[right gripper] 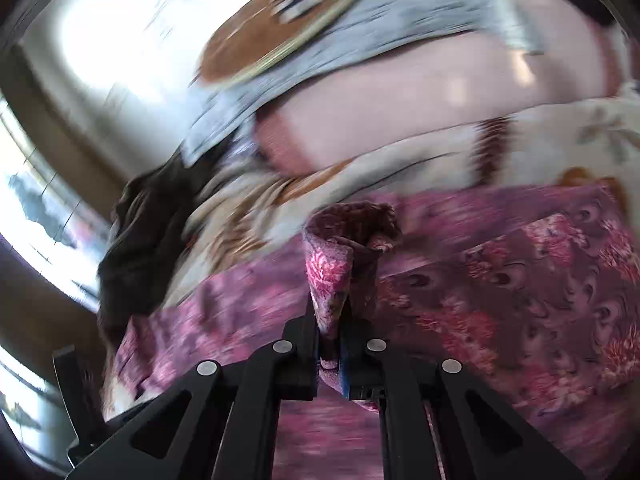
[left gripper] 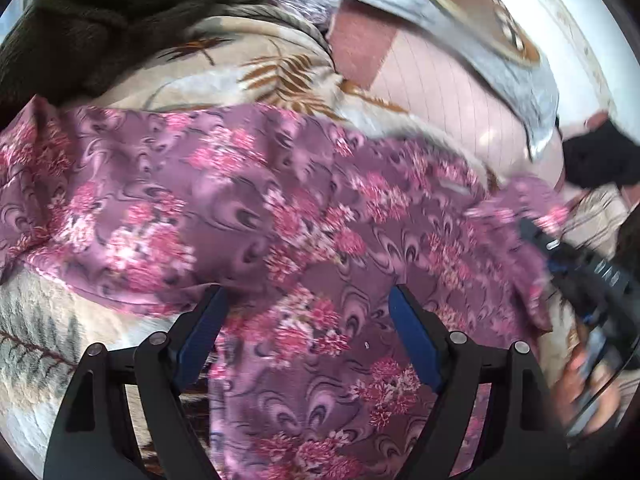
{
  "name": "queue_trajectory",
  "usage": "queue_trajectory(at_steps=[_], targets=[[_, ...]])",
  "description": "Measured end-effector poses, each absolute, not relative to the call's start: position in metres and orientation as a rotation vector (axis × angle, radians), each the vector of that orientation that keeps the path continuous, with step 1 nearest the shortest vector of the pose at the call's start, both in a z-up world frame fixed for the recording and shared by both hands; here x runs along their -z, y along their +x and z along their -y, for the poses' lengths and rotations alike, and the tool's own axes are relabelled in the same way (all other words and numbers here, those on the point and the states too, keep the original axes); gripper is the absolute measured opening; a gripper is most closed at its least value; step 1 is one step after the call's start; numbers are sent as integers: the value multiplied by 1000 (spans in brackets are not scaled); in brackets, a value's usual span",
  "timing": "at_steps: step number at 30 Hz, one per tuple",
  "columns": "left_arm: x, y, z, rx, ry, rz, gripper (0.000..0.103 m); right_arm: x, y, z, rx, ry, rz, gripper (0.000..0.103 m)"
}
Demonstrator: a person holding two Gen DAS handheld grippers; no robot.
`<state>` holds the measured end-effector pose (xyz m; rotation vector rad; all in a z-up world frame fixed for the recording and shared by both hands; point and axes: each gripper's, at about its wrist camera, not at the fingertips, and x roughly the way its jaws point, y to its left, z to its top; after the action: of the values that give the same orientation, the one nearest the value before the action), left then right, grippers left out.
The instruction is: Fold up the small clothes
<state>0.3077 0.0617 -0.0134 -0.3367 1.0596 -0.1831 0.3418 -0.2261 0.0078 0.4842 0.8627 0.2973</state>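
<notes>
We take the purple floral garment [left gripper: 280,208] as our landmark; it lies spread across a cream leaf-print blanket [left gripper: 256,64] and fills the middle of both views. In the left wrist view our left gripper [left gripper: 308,316] hovers over the garment's near portion with its blue-padded fingers [left gripper: 412,336] spread wide and only cloth showing between them, whether they touch it we cannot tell. In that view alone we see the right gripper [left gripper: 532,232] as a blurred dark body at the garment's right edge, with a hand [left gripper: 588,384] on its handle below. The right wrist view supplies what the left lacks: the right gripper [right gripper: 329,332] has its fingers pressed together on a bunched fold of the same garment [right gripper: 520,288], and the pinched cloth stands up between them in a small cone. Beyond the garment, both views show a pink pillow [left gripper: 432,84] and, farther still, a grey cushion with a brown round print [left gripper: 480,28]. A dark brown knitted cloth [left gripper: 108,28] lies on the blanket past the garment's left end. Only the right wrist view shows a bright window [right gripper: 44,216] well to the left of the garment. That view is heavily motion-blurred, so fine detail of the far cloth is unreadable.
</notes>
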Motion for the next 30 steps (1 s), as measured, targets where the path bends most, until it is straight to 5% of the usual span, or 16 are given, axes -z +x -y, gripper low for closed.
queue_trajectory(at_steps=[5,9,11,15,21,22,23,24,25,26,30], targets=[[10,306,-81,205,-422,-1056,83,5,343,149,-434,477,-928,9],[14,307,-87,230,-478,-1059,83,38,332,118,-434,407,-1081,28],[17,308,-86,244,-494,-1071,83,47,318,115,-447,377,-1133,29],[28,311,-64,321,-513,-1131,83,33,283,149,-450,370,-1061,44],[42,314,-33,348,-468,-1168,82,31,249,258,-257,493,-1009,45],[39,313,-31,329,-460,-1133,79,31,243,283,-201,526,-984,45],[38,312,-31,310,-454,-1110,59,31,235,317,-120,583,-944,45],[36,312,-30,290,-439,-1088,27,32,234,336,-68,619,-923,45],[37,315,-31,287,-434,-1086,13,35,228,367,20,673,-893,45],[39,317,-32,283,-441,-1087,5,38,227,390,93,704,-870,45],[41,319,-40,252,-484,-1067,5,54,232,439,249,748,-848,45]])
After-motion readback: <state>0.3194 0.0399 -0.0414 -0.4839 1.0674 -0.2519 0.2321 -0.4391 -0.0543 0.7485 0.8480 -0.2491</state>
